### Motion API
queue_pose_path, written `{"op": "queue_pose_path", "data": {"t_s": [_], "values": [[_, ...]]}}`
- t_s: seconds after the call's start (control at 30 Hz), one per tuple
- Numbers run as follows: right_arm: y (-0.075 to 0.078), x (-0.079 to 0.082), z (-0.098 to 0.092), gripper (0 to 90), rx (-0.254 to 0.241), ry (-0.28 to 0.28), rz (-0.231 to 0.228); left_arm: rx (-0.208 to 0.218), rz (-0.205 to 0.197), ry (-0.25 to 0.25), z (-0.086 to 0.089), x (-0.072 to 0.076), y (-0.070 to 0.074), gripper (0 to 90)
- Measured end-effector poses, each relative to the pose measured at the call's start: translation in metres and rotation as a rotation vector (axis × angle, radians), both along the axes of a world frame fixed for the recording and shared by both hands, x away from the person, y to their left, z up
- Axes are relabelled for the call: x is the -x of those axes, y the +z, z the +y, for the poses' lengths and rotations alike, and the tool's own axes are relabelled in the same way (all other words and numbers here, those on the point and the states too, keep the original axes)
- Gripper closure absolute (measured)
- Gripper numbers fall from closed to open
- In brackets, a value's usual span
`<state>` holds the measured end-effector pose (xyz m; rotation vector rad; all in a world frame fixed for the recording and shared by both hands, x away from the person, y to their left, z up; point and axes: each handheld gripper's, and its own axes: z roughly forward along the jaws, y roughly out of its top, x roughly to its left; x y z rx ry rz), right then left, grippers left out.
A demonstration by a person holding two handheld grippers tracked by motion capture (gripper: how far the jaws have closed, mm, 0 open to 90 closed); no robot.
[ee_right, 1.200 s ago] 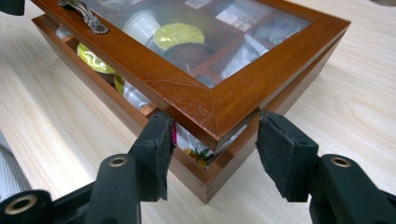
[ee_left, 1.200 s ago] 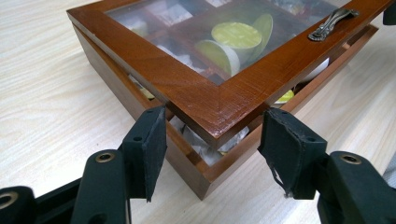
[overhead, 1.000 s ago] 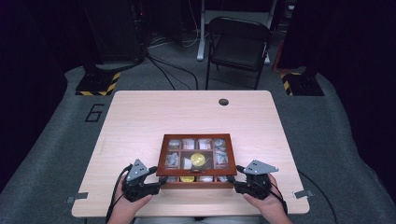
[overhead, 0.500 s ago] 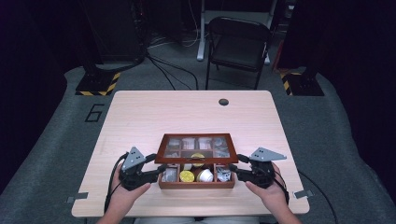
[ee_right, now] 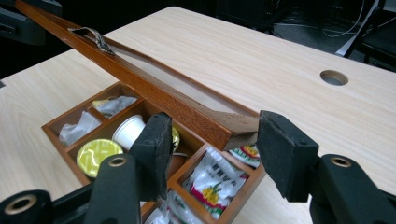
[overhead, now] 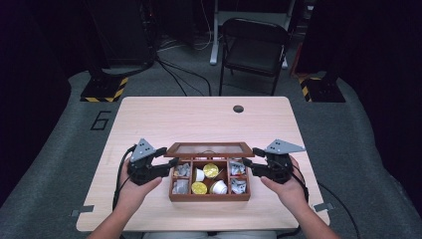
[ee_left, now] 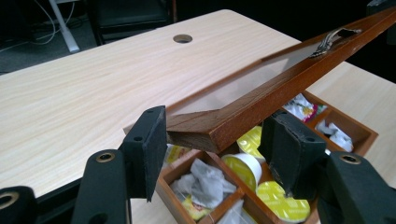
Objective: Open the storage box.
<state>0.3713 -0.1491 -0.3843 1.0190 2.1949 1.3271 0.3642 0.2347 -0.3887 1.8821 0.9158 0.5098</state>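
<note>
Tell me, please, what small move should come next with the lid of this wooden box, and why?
Probably swing the lid further up and back. Both the left gripper and the right gripper hold it by its front corners, and it is only part-way open, slanting above the wooden box and its coffee pods.

A pale wooden table [overhead: 199,119] with a round cable hole [overhead: 238,108] stands on grey carpet [overhead: 45,164] marked with a "6" [overhead: 101,120]. Beyond it sits a black folding chair [overhead: 254,47], with cables [overhead: 181,74] trailing across the floor. Yellow-and-black striped bases [overhead: 103,89] flank it, and the room behind is dark.
</note>
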Motion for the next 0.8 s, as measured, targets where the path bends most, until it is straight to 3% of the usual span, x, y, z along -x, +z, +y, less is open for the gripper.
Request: {"op": "queue_pose_path", "data": {"t_s": [0.13, 0.3, 0.8], "values": [[0.007, -0.007, 0.002, 45.2, 0.002, -0.013, -0.008, 0.009, -0.011, 0.014, -0.002, -0.008, 0.006, 40.8], [0.014, -0.020, 0.006, 43.5, -0.014, -0.044, -0.019, 0.052, -0.015, 0.038, -0.004, -0.022, 0.011, 37.4], [0.012, -0.042, 0.019, 36.7, -0.021, -0.072, -0.019, 0.014, -0.049, 0.059, -0.025, -0.044, 0.008, 29.1]]}}
